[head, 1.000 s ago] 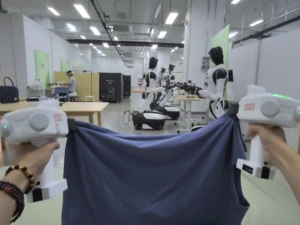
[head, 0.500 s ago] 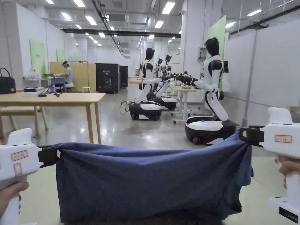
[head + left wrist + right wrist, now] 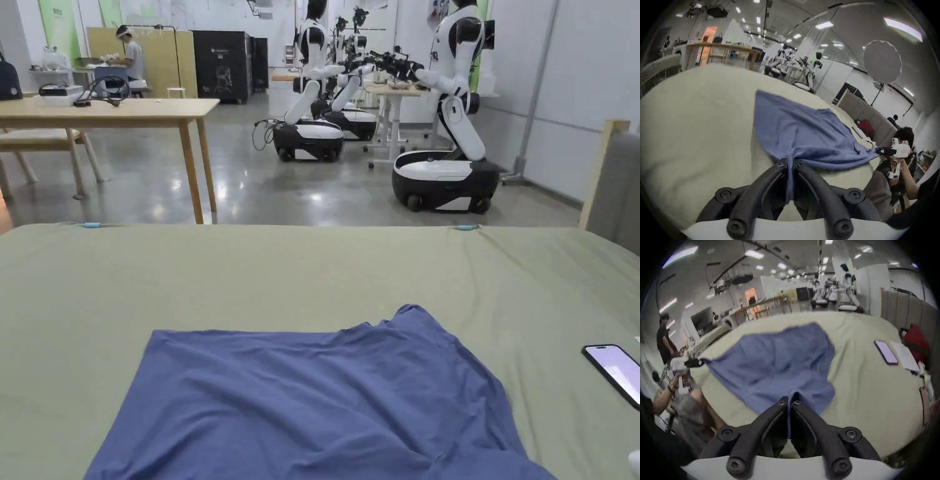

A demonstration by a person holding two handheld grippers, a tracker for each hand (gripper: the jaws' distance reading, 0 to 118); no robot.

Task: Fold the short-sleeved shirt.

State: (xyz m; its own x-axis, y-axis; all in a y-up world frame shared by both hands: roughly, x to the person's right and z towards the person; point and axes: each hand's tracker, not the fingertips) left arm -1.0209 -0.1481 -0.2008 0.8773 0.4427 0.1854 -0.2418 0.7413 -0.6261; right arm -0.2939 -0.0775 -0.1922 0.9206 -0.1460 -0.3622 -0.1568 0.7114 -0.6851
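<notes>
Shirt (image 3: 312, 400), held up in the air a second before, lay spread on the bed (image 3: 312, 269) in the head view, ready for folding. In the left gripper view, the left gripper (image 3: 790, 164) pinched one near corner. In the right gripper view, the right gripper (image 3: 789, 402) clamped the other.

Blue shirt (image 3: 795, 129) across green bedsheet (image 3: 696, 121), near corner pinched between left hand-held gripper (image 3: 789, 164) jaws.

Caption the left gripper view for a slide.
Left gripper shut on one corner of the blue shirt spread over the green sheet; right gripper holds the far corner.
</notes>
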